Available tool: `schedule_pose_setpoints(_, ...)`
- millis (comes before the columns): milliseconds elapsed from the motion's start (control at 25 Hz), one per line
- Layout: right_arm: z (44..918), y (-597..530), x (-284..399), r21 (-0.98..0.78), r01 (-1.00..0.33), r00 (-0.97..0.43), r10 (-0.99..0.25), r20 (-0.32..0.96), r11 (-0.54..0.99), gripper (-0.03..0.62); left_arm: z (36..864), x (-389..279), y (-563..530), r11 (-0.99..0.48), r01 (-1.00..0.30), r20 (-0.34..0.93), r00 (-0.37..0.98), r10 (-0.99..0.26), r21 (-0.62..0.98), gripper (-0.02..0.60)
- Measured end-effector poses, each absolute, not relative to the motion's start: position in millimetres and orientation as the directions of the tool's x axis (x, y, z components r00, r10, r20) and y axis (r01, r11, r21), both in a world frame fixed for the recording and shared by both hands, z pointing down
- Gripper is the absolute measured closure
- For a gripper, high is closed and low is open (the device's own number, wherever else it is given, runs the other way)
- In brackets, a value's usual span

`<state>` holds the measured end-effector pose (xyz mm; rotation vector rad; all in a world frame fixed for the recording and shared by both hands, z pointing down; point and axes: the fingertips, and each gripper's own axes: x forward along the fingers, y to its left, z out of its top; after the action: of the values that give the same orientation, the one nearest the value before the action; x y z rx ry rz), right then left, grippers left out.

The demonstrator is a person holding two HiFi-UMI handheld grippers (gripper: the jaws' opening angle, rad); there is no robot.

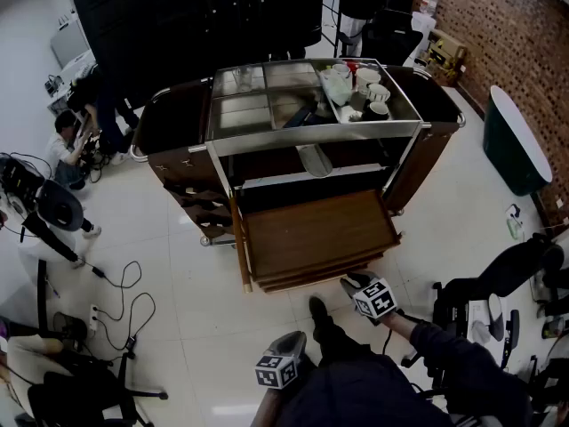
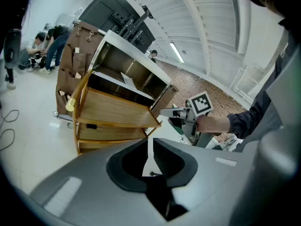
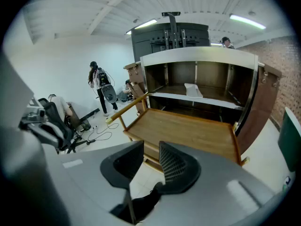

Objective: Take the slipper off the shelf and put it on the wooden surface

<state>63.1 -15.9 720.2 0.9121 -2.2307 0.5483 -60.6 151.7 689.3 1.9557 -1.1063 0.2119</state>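
Slipper (image 1: 313, 160) on shelf (image 1: 293, 179), behind wooden surface (image 1: 316, 234); cups (image 1: 372, 92) on cart top (image 1: 240, 112), right.

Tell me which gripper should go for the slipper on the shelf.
Right. The right gripper sits nearer the cart, faces the slipper squarely, jaws apart and empty; the left gripper hangs farther back.

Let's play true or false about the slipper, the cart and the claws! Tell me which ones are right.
1. The slipper lies on the shelf. True.
2. The right claw holds the slipper. False: it is open, with nothing in it, away from the cart.
3. Nothing lies on the wooden surface. True.
4. The cups stand on the floor. False: they stand on top of the cart.
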Motion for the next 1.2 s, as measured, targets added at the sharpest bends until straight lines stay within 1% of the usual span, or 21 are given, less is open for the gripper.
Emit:
schedule_pose_setpoints(240,719.0,-222.9,66.6,-0.041,-0.761,-0.503,-0.549,0.668,0.648,0.505,692.6,-80.1,89.2,-0.137,-0.798,0.53,0.506,-0.68,0.587,0.528)
schedule_pose_setpoints(440,726.4,-387.9,56.6,-0.06,-0.799,-0.488,-0.587,0.646,0.598,0.496,693.5,-93.3,61.2,0.0,-0.815,0.579,0.413,-0.703,0.58,0.528)
schedule_pose_setpoints(520,732.2,-441.0,49.9,-0.057,-0.807,-0.477,-0.592,0.649,0.588,0.481,694.4,-95.2,58.0,0.057,-0.823,0.613,0.372,-0.697,0.565,0.528)
schedule_pose_setpoints(680,748.0,-516.0,29.6,-0.023,-0.807,-0.453,-0.594,0.665,0.59,0.476,697.5,-96.3,56.7,0.154,-0.824,0.664,0.312,-0.68,0.545,0.528)
schedule_pose_setpoints(840,777.5,-544.6,18.3,-0.024,-0.806,-0.43,-0.557,0.71,0.591,0.482,703.0,-91.0,53.8,0.189,-0.827,0.692,0.293,-0.66,0.53,0.528)
schedule_pose_setpoints(880,778.4,-545.4,17.6,-0.038,-0.808,-0.436,-0.554,0.709,0.587,0.498,704.1,-88.5,51.9,0.187,-0.827,0.692,0.295,-0.659,0.53,0.528)
schedule_pose_setpoints(920,776.2,-543.5,17.8,-0.049,-0.812,-0.441,-0.557,0.704,0.581,0.551,705.3,-85.9,50.1,0.182,-0.827,0.691,0.3,-0.658,0.532,0.528)
schedule_pose_setpoints(960,772.4,-538.3,19.4,-0.052,-0.818,-0.44,-0.566,0.697,0.573,0.585,706.3,-83.4,48.6,0.174,-0.826,0.689,0.309,-0.656,0.536,0.528)
schedule_pose_setpoints(1080,759.3,-503.7,35.4,-0.072,-0.829,-0.452,-0.587,0.672,0.555,0.588,708.2,-75.0,43.2,0.133,-0.826,0.677,0.345,-0.649,0.548,0.528)
schedule_pose_setpoints(1200,740.4,-447.7,66.2,-0.119,-0.817,-0.503,-0.597,0.625,0.564,0.588,705.6,-64.3,34.9,0.07,-0.83,0.658,0.384,-0.647,0.554,0.528)
